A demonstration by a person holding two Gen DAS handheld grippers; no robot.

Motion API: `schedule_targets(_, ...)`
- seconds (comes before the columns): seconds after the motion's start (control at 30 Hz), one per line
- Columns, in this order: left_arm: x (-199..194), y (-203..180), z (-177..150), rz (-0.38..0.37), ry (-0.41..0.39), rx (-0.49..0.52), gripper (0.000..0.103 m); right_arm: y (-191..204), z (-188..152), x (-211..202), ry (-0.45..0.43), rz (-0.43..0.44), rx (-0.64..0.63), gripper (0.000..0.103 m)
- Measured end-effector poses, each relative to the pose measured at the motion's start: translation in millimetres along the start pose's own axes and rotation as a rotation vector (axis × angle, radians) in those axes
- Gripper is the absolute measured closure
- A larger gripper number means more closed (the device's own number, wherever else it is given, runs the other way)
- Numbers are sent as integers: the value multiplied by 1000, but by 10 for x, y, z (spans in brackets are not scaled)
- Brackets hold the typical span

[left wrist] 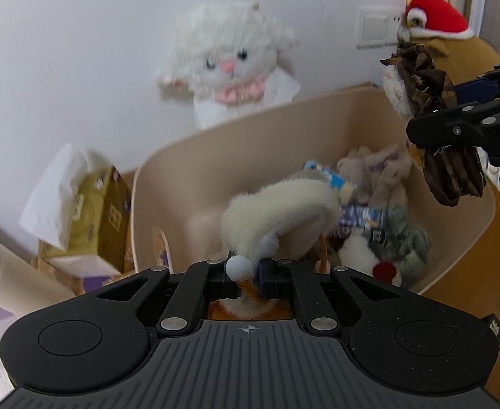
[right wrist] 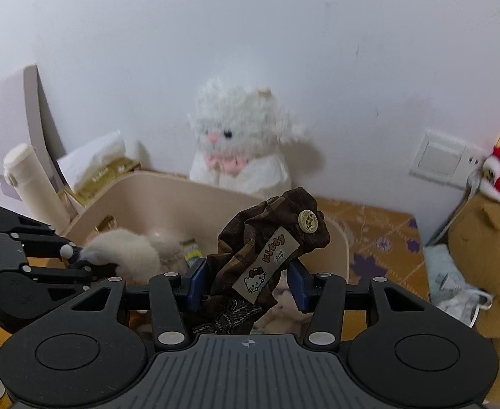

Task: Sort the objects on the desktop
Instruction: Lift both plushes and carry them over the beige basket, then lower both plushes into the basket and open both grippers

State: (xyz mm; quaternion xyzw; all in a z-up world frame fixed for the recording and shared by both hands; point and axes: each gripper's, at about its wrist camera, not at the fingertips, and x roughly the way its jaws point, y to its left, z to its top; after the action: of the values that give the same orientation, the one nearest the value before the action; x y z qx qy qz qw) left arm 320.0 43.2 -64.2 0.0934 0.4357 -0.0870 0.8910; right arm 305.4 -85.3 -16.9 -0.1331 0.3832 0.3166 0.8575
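Observation:
A beige bin [left wrist: 250,143] holds several soft toys and small packets. My left gripper [left wrist: 248,277] is shut on a cream fluffy plush toy [left wrist: 280,211] and holds it over the bin's near edge; it also shows in the right wrist view [right wrist: 120,252]. My right gripper [right wrist: 248,281] is shut on a brown plaid plush item [right wrist: 270,238] with a Hello Kitty label and a button, held above the bin's right side [right wrist: 342,245]. In the left wrist view that gripper [left wrist: 454,102] comes in from the right with the plaid item [left wrist: 420,78].
A white lamb plush [left wrist: 229,64] sits against the wall behind the bin. A tissue box [left wrist: 89,211] stands to the left, with a cream bottle [right wrist: 35,184] beside it. A brown plush with a red hat [right wrist: 488,231] is at the right.

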Motion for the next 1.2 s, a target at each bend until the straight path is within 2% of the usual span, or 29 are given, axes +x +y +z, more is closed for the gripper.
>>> schedule_targets(0.3,132,-53,-20,-9,68,-21,94,33,-98,273,97,-14,-7,55)
schedule_targets(0.5,197,-19,-28,1,98,-63,91,-4,-183,366,134,-19,37,53)
schedule_targets(0.53,198,-7,-29,3,99,-71,86,-5,-201,368,138,-19,39,45)
schedule_targets(0.6,197,9,-27,12,98,-78,79,-16,-218,354,136,-16,51,43)
schedule_targets(0.7,188,46,-41,16,96,-101,68,-55,-224,324,138,-11,86,33)
schedule_targets(0.77,176,67,-54,16,99,-112,57,-73,-217,313,139,-12,97,21)
schedule_targets(0.83,157,79,-65,15,101,-123,34,-85,-216,288,140,-12,97,15)
schedule_targets(0.9,115,82,-81,20,83,-138,27,-88,-216,262,141,-10,90,12)
schedule_targets(0.97,89,67,-92,19,79,-140,24,-94,-211,229,140,-16,89,4)
schedule_targets(1.2,-6,-23,-83,39,63,-120,23,-137,-170,88,113,-6,90,3)
